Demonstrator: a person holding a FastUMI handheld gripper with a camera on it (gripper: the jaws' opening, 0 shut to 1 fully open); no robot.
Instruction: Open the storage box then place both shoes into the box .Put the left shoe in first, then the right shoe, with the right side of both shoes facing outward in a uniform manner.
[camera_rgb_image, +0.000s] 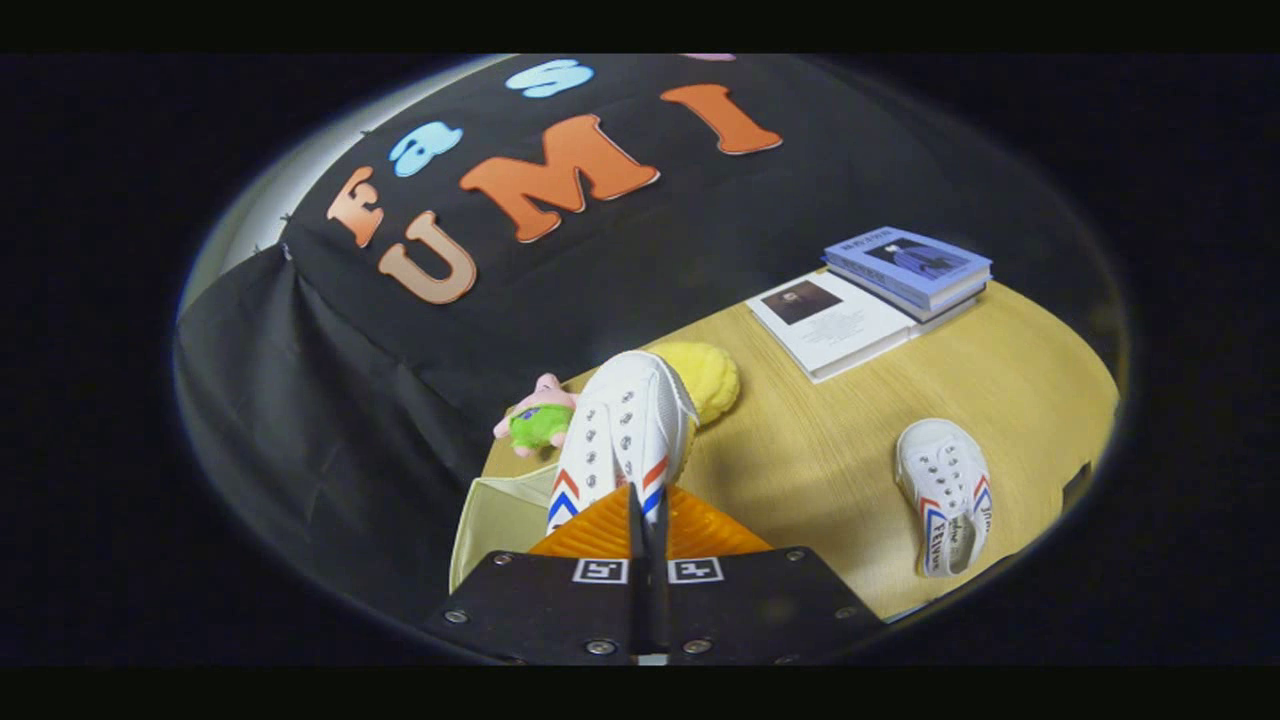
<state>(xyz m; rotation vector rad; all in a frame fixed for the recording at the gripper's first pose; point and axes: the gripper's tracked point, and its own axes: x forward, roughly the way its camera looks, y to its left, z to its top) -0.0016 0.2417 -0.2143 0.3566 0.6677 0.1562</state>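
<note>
Wooden tabletop (850, 470) against a black cloth wall. Gripper (648, 510) fingers drawn close together, pinching the heel end of a white canvas shoe (625, 425) with red and blue chevrons on its sides. Held shoe runs lengthwise straight ahead of the fingers, toe pointing away toward the cloth wall, laces up. It hangs over the edge of a pale storage box (500, 520) whose open interior shows just to the fingers' left. Second shoe (948, 495) lies on the table well to the right, long axis roughly parallel to the held one, toe away, opening nearest the gripper. Beyond the held shoe's toe: a yellow bumpy plush (712, 378), touching or just behind it; beside that, a pink and green plush toy (540, 415). Far right, books (880, 295) stacked near the wall.
</note>
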